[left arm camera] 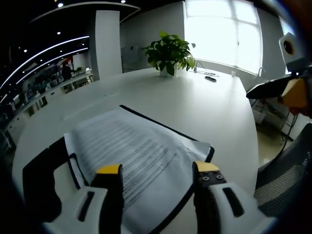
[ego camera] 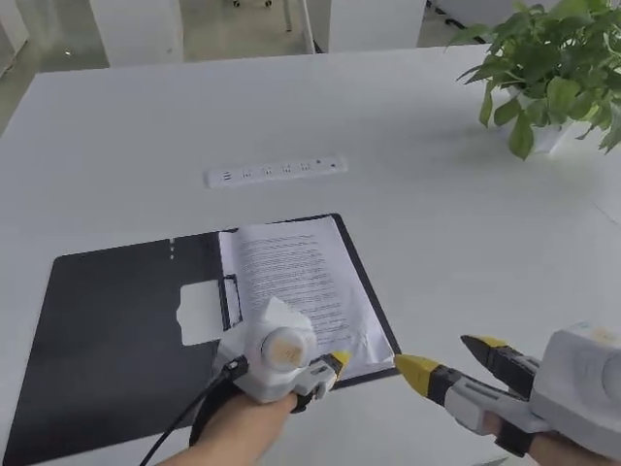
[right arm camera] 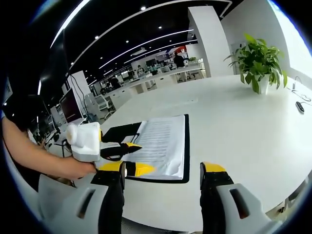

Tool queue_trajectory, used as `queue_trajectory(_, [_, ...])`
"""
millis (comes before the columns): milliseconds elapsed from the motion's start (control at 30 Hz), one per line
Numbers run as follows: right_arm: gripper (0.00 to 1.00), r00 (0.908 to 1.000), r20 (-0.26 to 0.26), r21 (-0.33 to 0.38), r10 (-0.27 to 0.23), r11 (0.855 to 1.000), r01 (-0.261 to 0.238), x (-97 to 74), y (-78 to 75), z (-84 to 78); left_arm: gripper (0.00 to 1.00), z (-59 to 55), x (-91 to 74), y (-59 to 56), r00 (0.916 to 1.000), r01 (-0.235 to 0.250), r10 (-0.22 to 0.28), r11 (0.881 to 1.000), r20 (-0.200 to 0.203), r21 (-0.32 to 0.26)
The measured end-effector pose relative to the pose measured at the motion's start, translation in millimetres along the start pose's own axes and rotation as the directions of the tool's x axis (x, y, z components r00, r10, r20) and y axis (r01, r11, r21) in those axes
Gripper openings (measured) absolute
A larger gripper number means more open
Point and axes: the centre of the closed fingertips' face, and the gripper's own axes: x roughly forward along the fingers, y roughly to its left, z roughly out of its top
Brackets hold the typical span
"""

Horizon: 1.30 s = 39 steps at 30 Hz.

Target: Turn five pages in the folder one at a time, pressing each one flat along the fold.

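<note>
The white table carries everything. An open black folder lies flat by the near edge, left of the middle, with its bare left cover spread toward the left edge. A leafy plant in a white pot stands toward the far right corner, well apart from the folder. A stack of printed pages rests on the folder's right half. Its left side runs along the fold, and its near right corner looks slightly rumpled. A white power strip lies on the table beyond the folder's far edge, roughly midway across.

The left hand-held gripper sits over the near end of the pages, close to their near right corner. Its yellow-tipped jaws are spread wide with the printed sheet showing between them, and they hold nothing. The right hand-held gripper hovers over bare table by the near edge, just right of the folder's near right corner. It points left toward the folder, its jaws are wide apart, and there is nothing between them. A small pale patch lies on the left cover, beside the fold.
</note>
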Motion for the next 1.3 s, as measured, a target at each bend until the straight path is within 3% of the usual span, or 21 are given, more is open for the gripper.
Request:
queue_trajectory(367, [0.59,1.0,0.004,0.003,-0.007,1.0,0.007,4.8,-7.7,-1.9,0.54,-10.8,14.5,-2.3,0.9989,-0.026,0.027,1.0,-0.04,0.012])
queue_trajectory(567, [0.59,1.0,-0.005,0.004,-0.007,1.0,0.007,7.8,-7.8,-5.4,0.52,-16.4,17.5,0.0,0.9981,-0.046,0.047,0.999,-0.04,0.025])
queue_trajectory(667, [0.59,1.0,-0.003,0.005,-0.001,1.0,0.001,9.5,-6.9,-6.0,0.51,-17.4,17.3,0.4,0.9988,-0.042,0.043,0.999,-0.023,0.016])
queue_trajectory(867, [0.58,0.9999,-0.005,0.009,0.011,1.0,-0.011,17.9,-5.2,-8.2,0.51,-17.9,16.6,-0.8,0.998,-0.033,0.032,0.999,0.054,0.019])
queue_trajectory(1000, [0.57,0.9997,-0.015,0.004,0.021,1.0,-0.02,23.5,-4.0,-10.3,0.39,-17.0,19.4,-7.1,0.9961,0.002,-0.005,0.999,0.088,0.033])
queue_trajectory(1100, [0.57,0.9995,-0.019,0.007,0.024,1.0,-0.024,25.9,-3.7,-10.4,0.37,-17.8,19.9,-6.7,0.995,0.002,-0.002,1.0,0.1,0.003])
queue_trajectory(1300, [0.57,0.9991,-0.029,0.001,0.032,0.999,-0.032,31.0,-1.9,-11.4,0.32,-16.6,21.2,-7.4,0.9939,0.016,-0.016,1.0,0.109,0.008])
